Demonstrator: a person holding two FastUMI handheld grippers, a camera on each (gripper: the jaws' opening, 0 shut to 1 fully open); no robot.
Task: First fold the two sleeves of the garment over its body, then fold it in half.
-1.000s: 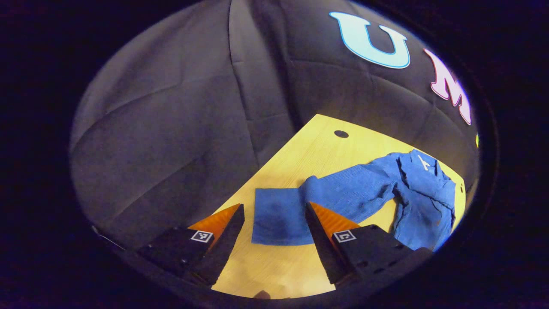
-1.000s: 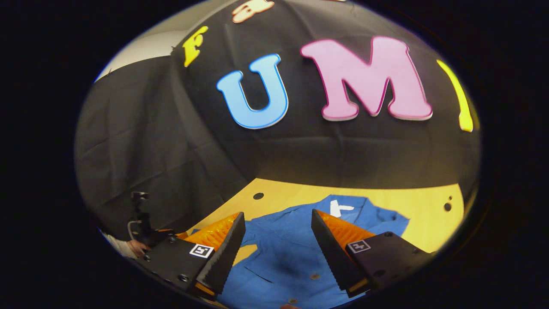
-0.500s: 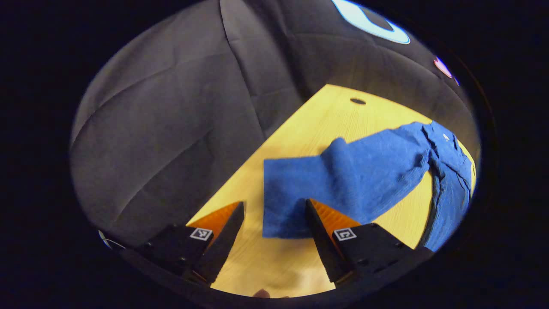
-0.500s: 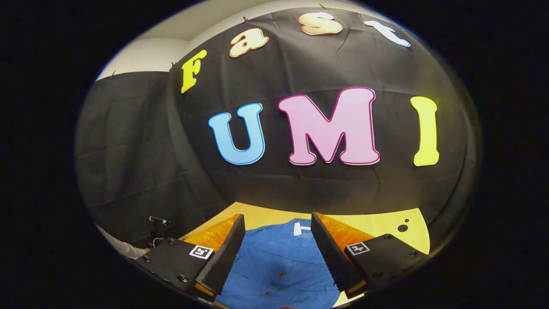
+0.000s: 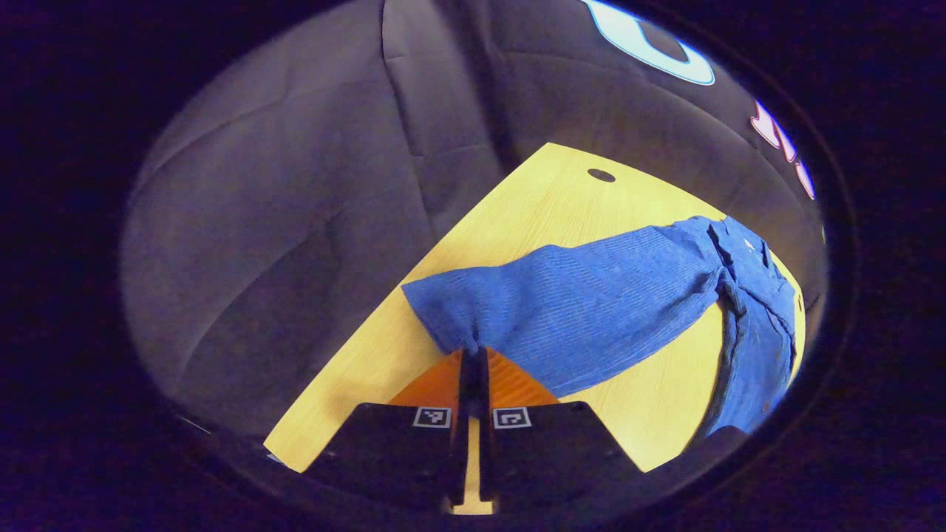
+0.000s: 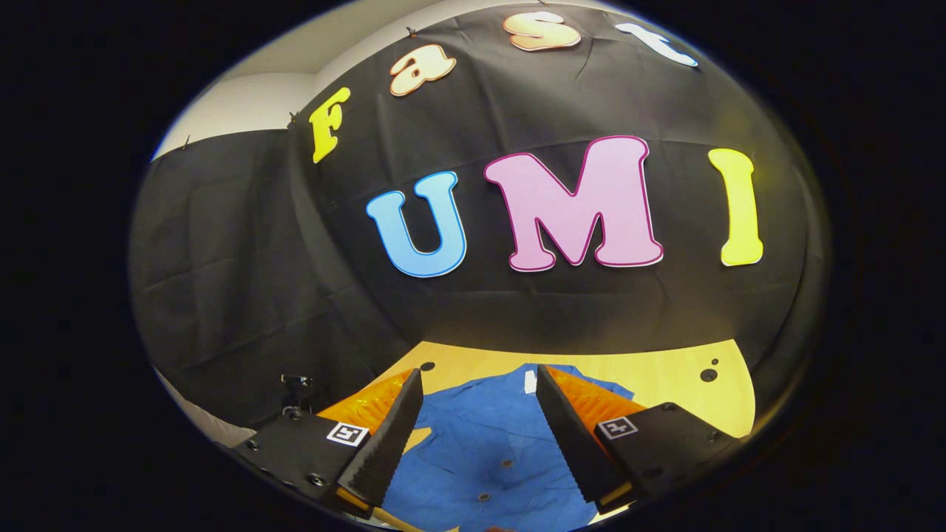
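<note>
A blue button-up shirt [image 6: 488, 443] lies on a light wooden table [image 5: 532, 199]. In the left gripper view its long sleeve [image 5: 591, 303] stretches from the body [image 5: 754, 325] at the right toward me. My left gripper [image 5: 473, 358] is shut on the sleeve's cuff end, and the cloth bunches up at the fingertips. In the right gripper view, my right gripper [image 6: 479, 414] hovers open above the shirt's buttoned front, with the collar label [image 6: 530, 380] showing between its fingers and nothing held.
The table [image 6: 665, 377] has small round holes near its far edge [image 5: 601, 175] [image 6: 709, 374]. Black cloth walls close in behind and to the left of it. Bare wood lies on both sides of the sleeve.
My left gripper went from open beside the flat cuff to shut on it, and the sleeve end now bunches and lifts. The right gripper stayed open over the shirt, shifting only slightly.
</note>
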